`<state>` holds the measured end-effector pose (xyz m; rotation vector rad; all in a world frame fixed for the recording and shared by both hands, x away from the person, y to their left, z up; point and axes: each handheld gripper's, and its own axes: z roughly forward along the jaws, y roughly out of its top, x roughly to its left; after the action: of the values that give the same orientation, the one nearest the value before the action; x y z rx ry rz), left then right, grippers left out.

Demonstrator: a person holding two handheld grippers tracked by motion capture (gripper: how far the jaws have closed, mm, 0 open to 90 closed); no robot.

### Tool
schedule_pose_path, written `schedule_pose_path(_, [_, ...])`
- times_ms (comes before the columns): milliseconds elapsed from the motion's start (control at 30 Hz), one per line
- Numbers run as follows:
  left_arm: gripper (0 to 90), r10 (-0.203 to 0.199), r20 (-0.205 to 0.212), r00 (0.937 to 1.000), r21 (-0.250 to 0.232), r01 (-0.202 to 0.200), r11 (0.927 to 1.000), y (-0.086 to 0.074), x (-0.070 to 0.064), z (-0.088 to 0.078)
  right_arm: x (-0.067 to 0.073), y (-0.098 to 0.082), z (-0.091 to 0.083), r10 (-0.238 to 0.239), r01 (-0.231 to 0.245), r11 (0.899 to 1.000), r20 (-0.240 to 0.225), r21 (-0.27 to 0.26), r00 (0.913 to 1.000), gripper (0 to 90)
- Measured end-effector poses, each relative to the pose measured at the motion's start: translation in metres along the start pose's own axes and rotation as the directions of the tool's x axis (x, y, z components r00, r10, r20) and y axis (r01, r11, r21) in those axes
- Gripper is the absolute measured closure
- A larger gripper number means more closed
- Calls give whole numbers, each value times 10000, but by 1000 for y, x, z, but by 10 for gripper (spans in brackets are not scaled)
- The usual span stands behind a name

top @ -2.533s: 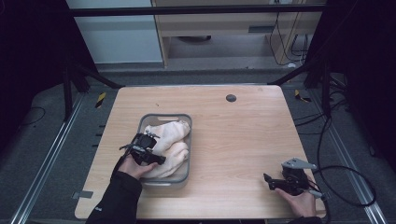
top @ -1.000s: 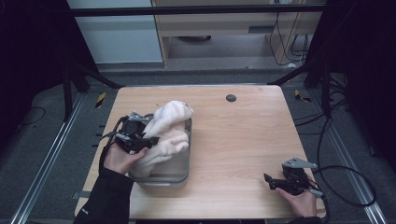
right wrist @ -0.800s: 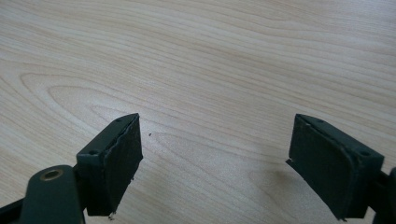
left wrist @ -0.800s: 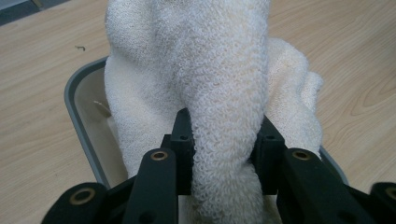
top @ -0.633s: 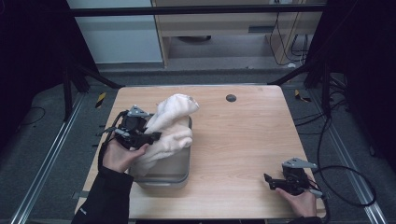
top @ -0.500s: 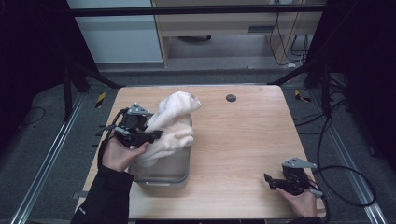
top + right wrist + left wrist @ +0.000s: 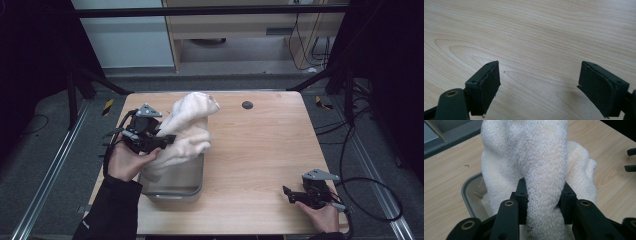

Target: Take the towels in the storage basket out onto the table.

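A cream terry towel (image 7: 187, 127) hangs bunched above a grey metal tray (image 7: 176, 187) on the left half of the wooden table. My left gripper (image 7: 165, 140) is shut on a thick fold of that towel (image 7: 544, 182), with both jaws pressed into the cloth. Part of the towel still droops into the tray (image 7: 467, 192). My right gripper (image 7: 287, 192) rests low near the table's front right corner. Its jaws stand wide apart over bare wood, and the right gripper (image 7: 539, 87) holds nothing.
A small dark round hole (image 7: 247, 105) sits near the table's far edge. Metal rails run along the floor on both sides, and cables (image 7: 370, 185) trail on the floor to the right. A small scrap (image 7: 478, 195) lies inside the tray.
My left gripper has lifted the towel out of the tray and carried it up and toward the far left. The right gripper has stayed where it was.
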<state>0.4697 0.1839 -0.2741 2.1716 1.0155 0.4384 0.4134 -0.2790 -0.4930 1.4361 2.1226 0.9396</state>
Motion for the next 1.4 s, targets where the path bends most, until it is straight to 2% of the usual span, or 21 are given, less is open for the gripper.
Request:
schedule_pose_path(433, [676, 253, 203, 9995, -34, -253, 9997, 13, -8, -7, -1, 0, -1, -1, 1, 10000, 34, -4, 10000, 172])
schedule_pose_path(600, [676, 471, 315, 9984, 9, -472, 9989, 19, -12, -10, -1, 0, -1, -10, 10, 10000, 36, 1, 10000, 172])
schedule_pose_path(900, [676, 875, 444, 9952, -115, -870, 9961, 36, -27, -17, -1, 1, -1, 25, -25, 10000, 1, -16, 10000, 171])
schedule_pose_path(1400, [676, 1377, 631, 9885, -148, -1370, 9905, 56, -51, -14, -3, 1, -2, -29, 29, 9999, 58, -105, 10000, 168])
